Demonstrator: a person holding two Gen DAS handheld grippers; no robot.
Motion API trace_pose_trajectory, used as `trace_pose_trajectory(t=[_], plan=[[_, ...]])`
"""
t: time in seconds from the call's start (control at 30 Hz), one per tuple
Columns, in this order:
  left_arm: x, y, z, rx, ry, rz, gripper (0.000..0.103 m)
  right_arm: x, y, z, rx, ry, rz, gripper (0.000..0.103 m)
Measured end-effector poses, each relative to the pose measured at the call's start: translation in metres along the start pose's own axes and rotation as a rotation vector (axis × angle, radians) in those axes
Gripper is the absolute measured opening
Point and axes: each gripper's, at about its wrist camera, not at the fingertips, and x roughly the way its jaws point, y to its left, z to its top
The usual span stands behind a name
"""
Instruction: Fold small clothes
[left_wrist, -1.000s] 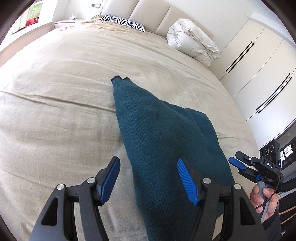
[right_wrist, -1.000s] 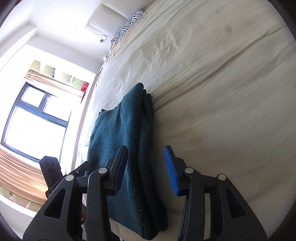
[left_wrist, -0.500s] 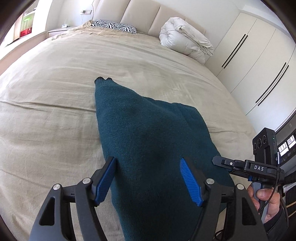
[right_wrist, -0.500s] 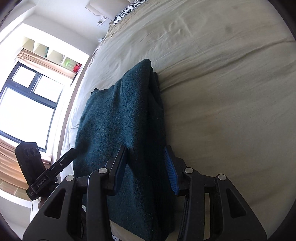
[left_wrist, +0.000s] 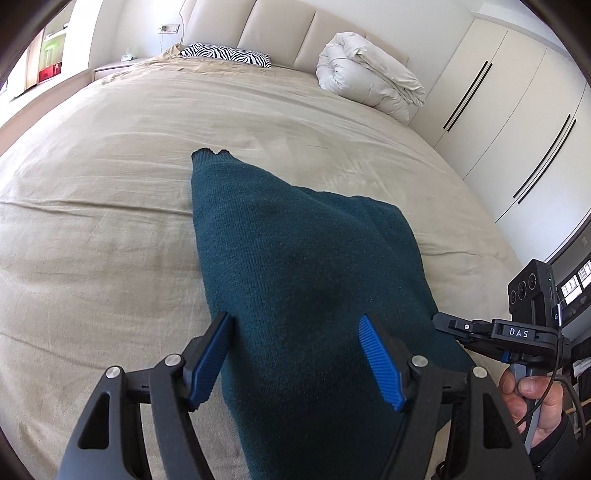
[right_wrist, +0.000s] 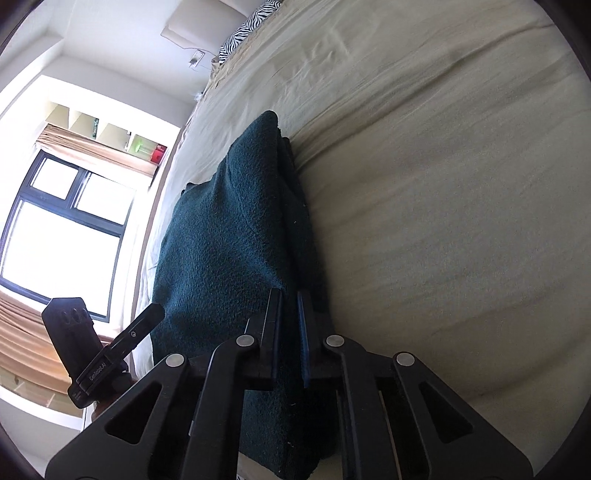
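A dark teal knitted sweater (left_wrist: 295, 258) lies folded lengthwise on the beige bed, one cuff pointing toward the headboard. My left gripper (left_wrist: 293, 319) is open and straddles the near left part of the sweater. Its left pad is at the fabric's left edge, its right pad is over the knit, and neither presses on it. In the right wrist view, my right gripper (right_wrist: 288, 293) is shut on the right-hand folded edge of the sweater (right_wrist: 229, 240), with fabric pinched between the pads. The right gripper (left_wrist: 443, 321) also shows at the sweater's right side, held by a hand (left_wrist: 532, 398).
The beige bed sheet (left_wrist: 110, 221) spreads wide to the left and beyond the sweater. A zebra pillow (left_wrist: 225, 55) and a rolled white duvet (left_wrist: 369, 85) lie at the headboard. White wardrobe doors (left_wrist: 517, 129) stand on the right. A window (right_wrist: 66, 240) is beyond the bed's far side.
The right jaws closed from open onto the sweater's folded edge as the gripper moved forward and down. The left gripper shifted over the sweater and stayed open.
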Motion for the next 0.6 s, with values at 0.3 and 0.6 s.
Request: trace_pose_trajectory(t=[0.3,0.6], plan=[[-0.026,-0.032,-0.005,0.099,-0.066,-0.068,0.072,-0.046,0.041,-0.016,-0.1,-0.069,0.111,0.009],[-0.013,-0.033,-0.024,0.131,-0.059,-0.055,0.072,-0.019,-0.003,-0.046,-0.009,0.025,0.118,0.009]])
